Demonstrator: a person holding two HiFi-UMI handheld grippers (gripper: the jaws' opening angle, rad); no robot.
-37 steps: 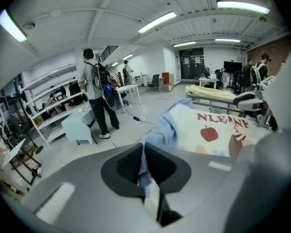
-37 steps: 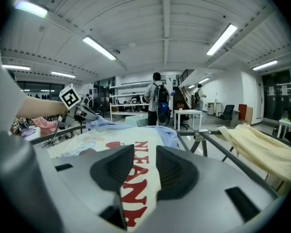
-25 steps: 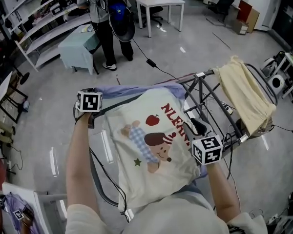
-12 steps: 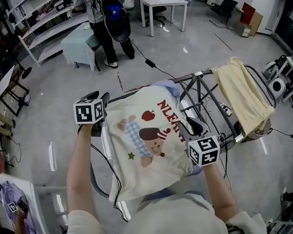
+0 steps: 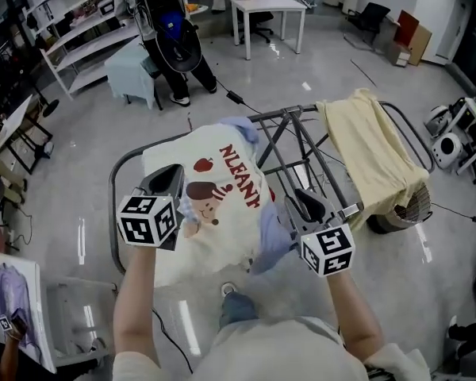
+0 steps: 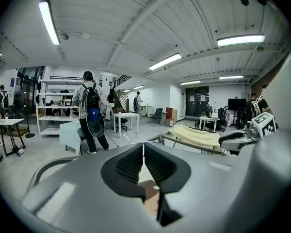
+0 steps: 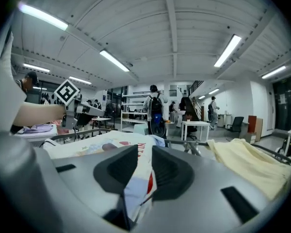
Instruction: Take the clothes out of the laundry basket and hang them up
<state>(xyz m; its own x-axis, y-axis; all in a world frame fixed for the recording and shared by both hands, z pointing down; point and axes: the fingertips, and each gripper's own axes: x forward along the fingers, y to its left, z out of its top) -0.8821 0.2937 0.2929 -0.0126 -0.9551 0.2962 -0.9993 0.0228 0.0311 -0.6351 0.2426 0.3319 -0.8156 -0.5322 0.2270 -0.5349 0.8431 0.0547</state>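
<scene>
The cream cartoon-print T-shirt (image 5: 222,205), light and floppy, lies draped over the grey metal drying rack (image 5: 289,111). My left gripper (image 5: 173,177) pinches one edge. My right gripper (image 5: 300,199), jaws just closing, clamps bunched fabric opposite. I'd hold the seams, which should slip less.

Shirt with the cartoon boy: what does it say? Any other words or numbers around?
"NLEAN" in red on the shirt; the letters after that are unclear.
Cubes: black-and-white square patterns only, no words.
Everything else: too small or blurred to read.
</scene>
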